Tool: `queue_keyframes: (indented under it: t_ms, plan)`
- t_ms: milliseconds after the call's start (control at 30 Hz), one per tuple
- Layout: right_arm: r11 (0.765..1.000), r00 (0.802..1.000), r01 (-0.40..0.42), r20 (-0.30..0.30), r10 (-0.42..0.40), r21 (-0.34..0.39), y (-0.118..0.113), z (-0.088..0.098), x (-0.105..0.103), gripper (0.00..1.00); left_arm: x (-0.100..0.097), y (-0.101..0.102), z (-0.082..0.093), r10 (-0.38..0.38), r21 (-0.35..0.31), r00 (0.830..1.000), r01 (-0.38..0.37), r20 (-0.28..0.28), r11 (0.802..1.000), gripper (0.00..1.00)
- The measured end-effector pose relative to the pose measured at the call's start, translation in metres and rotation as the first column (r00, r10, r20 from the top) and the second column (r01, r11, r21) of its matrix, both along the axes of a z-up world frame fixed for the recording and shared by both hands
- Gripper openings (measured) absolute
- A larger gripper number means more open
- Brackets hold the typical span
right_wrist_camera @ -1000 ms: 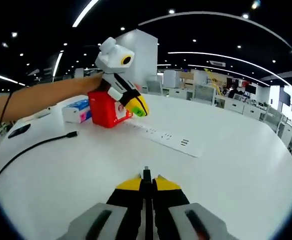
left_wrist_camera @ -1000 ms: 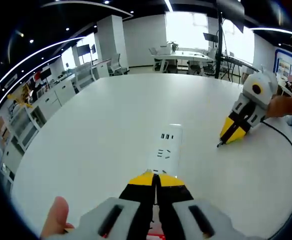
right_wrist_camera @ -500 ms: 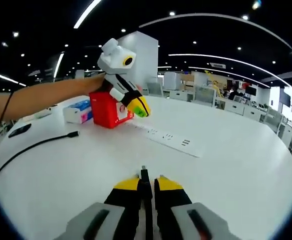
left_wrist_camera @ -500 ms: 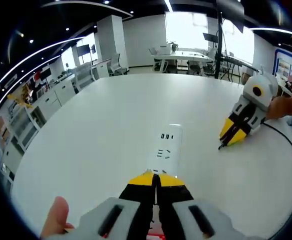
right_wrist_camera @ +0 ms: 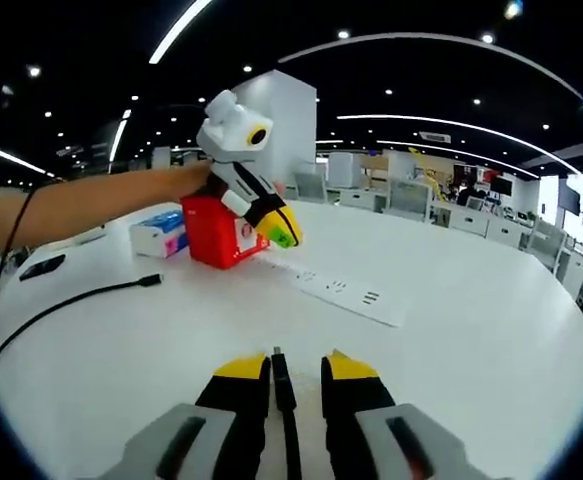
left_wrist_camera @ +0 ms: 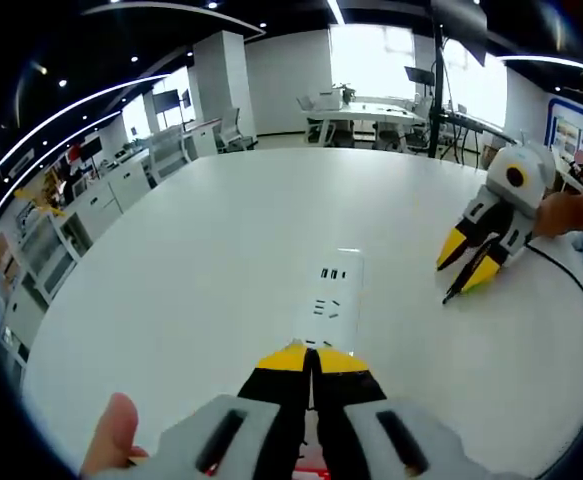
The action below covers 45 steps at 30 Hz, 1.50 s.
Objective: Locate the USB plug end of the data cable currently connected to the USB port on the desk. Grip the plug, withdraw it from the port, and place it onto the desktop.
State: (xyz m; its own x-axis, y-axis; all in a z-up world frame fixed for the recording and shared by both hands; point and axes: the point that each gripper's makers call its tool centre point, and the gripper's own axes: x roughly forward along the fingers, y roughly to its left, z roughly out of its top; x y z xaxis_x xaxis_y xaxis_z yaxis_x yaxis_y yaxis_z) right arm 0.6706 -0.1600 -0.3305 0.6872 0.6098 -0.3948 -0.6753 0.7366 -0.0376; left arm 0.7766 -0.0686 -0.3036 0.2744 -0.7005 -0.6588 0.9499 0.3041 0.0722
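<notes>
The white power strip lies on the round white table. My left gripper is shut, its yellow tips resting at the strip's near end. In the right gripper view that left gripper leans down onto the strip. My right gripper stands open, and the black USB plug with its cable lies on the table between the jaws, free of both. From the left gripper view, the right gripper hangs open over that plug.
A red box and a blue-and-white pack stand behind the strip. A second black cable with its plug lies at the left beside a dark flat object. A person's forearm reaches across. Office desks lie beyond the table edge.
My right gripper's jaws have parted and let go of the USB plug, which now rests on the table. The left gripper has stayed on the strip.
</notes>
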Motion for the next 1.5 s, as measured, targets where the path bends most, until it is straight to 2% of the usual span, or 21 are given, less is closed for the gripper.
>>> queue_keyframes:
  t_ms: [333, 500, 1200, 1500]
  plan:
    - [1.000, 1.000, -0.001, 0.009, 0.001, 0.003, -0.004, 0.010, -0.009, 0.30, -0.001, 0.000, 0.000, 0.001, -0.002, 1.000, -0.001, 0.001, 1.000, 0.02]
    - [1.000, 1.000, 0.015, 0.010, -0.015, -0.001, -0.014, 0.018, -0.019, 0.32, -0.001, 0.000, 0.000, 0.001, -0.002, 1.000, -0.001, 0.001, 1.000, 0.02]
    - [0.992, 0.992, 0.124, 0.021, -0.124, 0.016, -0.071, 0.051, -0.078, 0.35, -0.003, -0.002, 0.000, -0.001, -0.003, 1.000, 0.001, 0.001, 1.000, 0.02]
    - [0.983, 0.983, 0.181, 0.029, -0.182, 0.023, -0.094, 0.053, -0.104, 0.35, -0.002, -0.001, -0.001, 0.000, -0.001, 1.000, 0.000, 0.001, 1.000, 0.02]
